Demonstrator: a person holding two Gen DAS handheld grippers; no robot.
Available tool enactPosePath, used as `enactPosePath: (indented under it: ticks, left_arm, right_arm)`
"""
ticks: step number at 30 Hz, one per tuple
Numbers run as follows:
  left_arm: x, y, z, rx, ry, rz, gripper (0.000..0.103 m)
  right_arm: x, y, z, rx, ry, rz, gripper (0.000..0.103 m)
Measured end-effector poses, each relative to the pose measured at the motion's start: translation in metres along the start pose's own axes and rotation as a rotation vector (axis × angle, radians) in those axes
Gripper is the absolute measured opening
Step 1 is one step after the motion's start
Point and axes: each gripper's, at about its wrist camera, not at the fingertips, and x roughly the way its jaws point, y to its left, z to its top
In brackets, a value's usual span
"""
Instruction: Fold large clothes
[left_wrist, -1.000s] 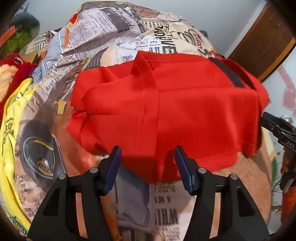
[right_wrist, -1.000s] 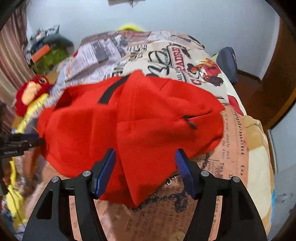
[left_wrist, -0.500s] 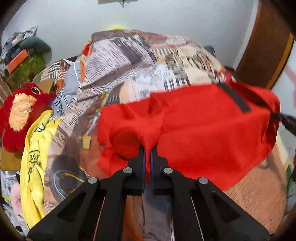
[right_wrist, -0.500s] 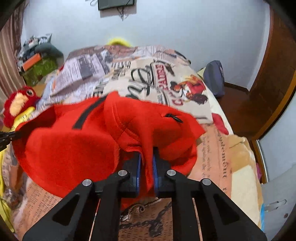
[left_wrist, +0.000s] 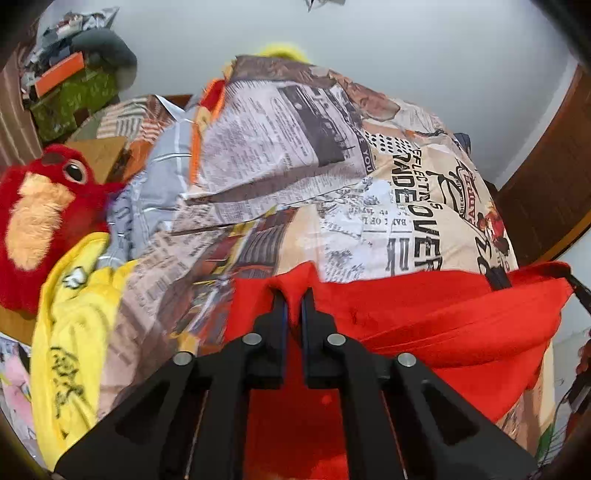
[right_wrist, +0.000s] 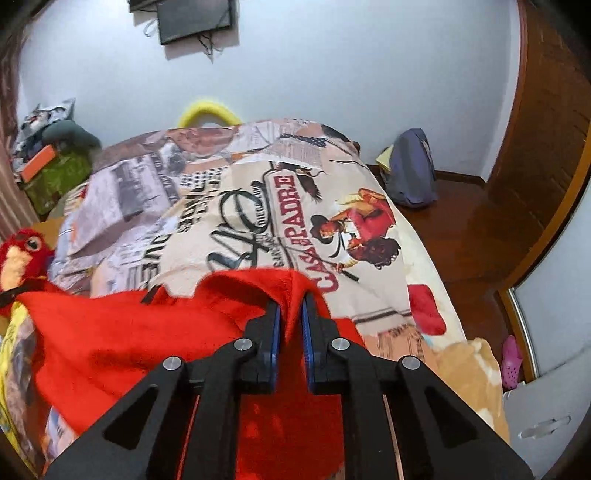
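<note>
So the red garment (left_wrist: 436, 325) is up off the bed (left_wrist: 332, 192) right now, stretched like a hammock between the two grippers, with the middle sagging down toward the printed bedspread. Left hand-held gripper (left_wrist: 291, 306) is pinched tight on one end of the cloth, with a little ridge of fabric poking up between the pads. Right hand-held gripper (right_wrist: 290, 314) is doing the same on the other end, fingers squeezed together on a bunched fold.

Progress-wise I'd call it mid-fold. The garment looks doubled over already (there seem to be layers in the hanging part), but it's blurry and bunched enough that I can't say how many folds are in it. What's left, by my guess: bring the held edge across, lay it flat on the bed, square it up and let go.

Around it: a yellow garment (left_wrist: 70, 332) lies at the left edge of the bed, with a red plush bird (left_wrist: 40, 218) just behind it. A dark bag (right_wrist: 410, 173) sits on the floor by the far wall.
</note>
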Motion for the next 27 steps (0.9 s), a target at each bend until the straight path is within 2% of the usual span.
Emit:
enactPosePath:
  ticks: [2,3,5,6,7,9,10,13,16,18,23,27]
  left_arm:
    - [0.006,-0.007,0.008,0.014,0.009,0.006,0.005]
    - [0.008,-0.011,0.012,0.033,0.007,0.022,0.009]
    - [0.005,-0.015,0.018,0.053,-0.012,0.044,0.013]
    - [0.001,-0.015,0.022,0.052,-0.026,0.047,0.023]
    - [-0.002,-0.014,0.024,0.048,-0.039,0.046,0.040]
    - [-0.011,-0.009,0.028,0.026,-0.070,0.051,0.054]
    - [-0.015,-0.007,0.029,0.022,-0.082,0.047,0.054]
    - [-0.021,-0.003,0.025,0.024,-0.067,0.036,0.054]
    - [-0.017,-0.003,0.010,0.048,-0.018,0.020,0.054]
    - [-0.012,-0.008,-0.003,0.077,0.014,0.017,0.054]
    - [0.009,-0.027,-0.044,0.122,0.129,-0.066,0.055]
    - [0.028,-0.046,-0.080,0.142,0.207,-0.132,0.055]
  right_arm:
    - [0.008,-0.002,0.008,0.027,0.018,-0.013,0.021]
    - [0.009,-0.006,0.011,0.044,0.020,-0.013,0.027]
    - [0.003,-0.014,0.019,0.103,-0.011,0.017,0.035]
    - [0.001,-0.017,0.022,0.117,-0.018,0.031,0.039]
    - [-0.003,-0.020,0.026,0.139,-0.027,0.047,0.047]
    - [-0.012,-0.026,0.031,0.183,-0.063,0.081,0.050]
    - [-0.016,-0.028,0.032,0.191,-0.079,0.095,0.050]
    - [-0.024,-0.024,0.027,0.151,-0.054,0.121,0.052]
    - [-0.024,-0.016,0.014,0.096,-0.018,0.124,0.060]
    - [-0.019,-0.012,0.005,0.061,0.008,0.129,0.060]
    - [0.000,0.006,-0.030,0.033,0.134,0.197,0.061]
    - [0.016,0.023,-0.062,-0.001,0.224,0.218,0.061]
